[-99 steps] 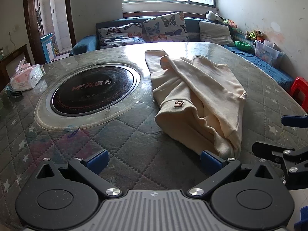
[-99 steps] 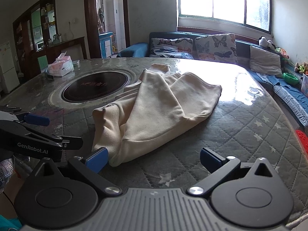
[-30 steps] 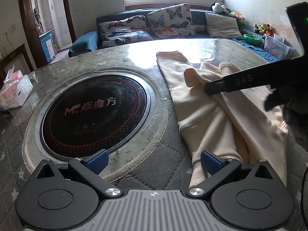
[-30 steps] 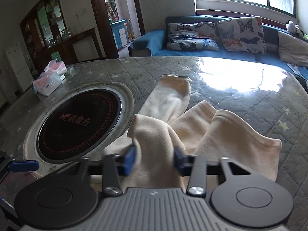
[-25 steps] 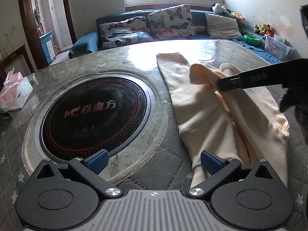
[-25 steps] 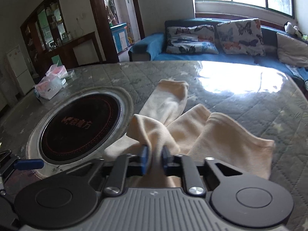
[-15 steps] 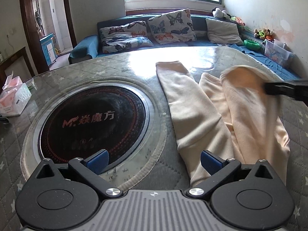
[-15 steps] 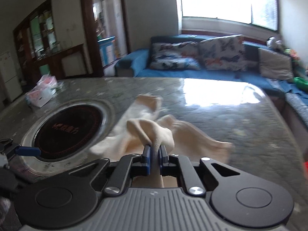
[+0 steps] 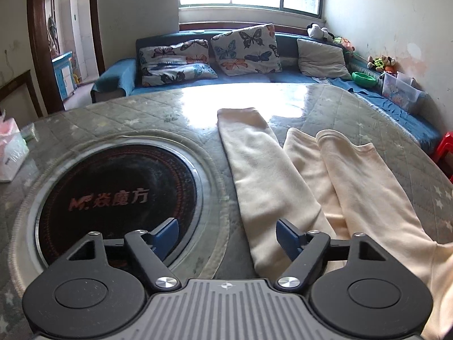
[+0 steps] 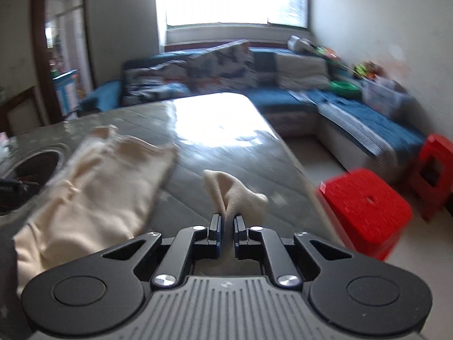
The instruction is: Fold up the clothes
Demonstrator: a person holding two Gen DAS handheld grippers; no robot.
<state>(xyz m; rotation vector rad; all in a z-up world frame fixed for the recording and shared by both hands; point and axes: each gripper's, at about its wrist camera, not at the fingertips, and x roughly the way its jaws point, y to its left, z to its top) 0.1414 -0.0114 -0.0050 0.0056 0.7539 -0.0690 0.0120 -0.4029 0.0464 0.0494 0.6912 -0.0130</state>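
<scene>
Cream garment (image 9: 263,170) ahead | our right claw (image 10: 226,226) pinches its cuff to spread it | left claw (image 9: 228,233) wide, waiting

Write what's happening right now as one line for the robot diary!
step: spreading cream garment | left gripper: open, empty, over table | right gripper: shut on garment's sleeve | view: right blurred

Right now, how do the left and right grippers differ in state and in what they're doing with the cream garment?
The left gripper is open and holds nothing; the right gripper is shut on a fold of the cream garment.
The left gripper sits low over the table, its right finger at the garment's edge; the right gripper has its piece pulled out toward the red stool side.
Both point toward the sofa.
</scene>
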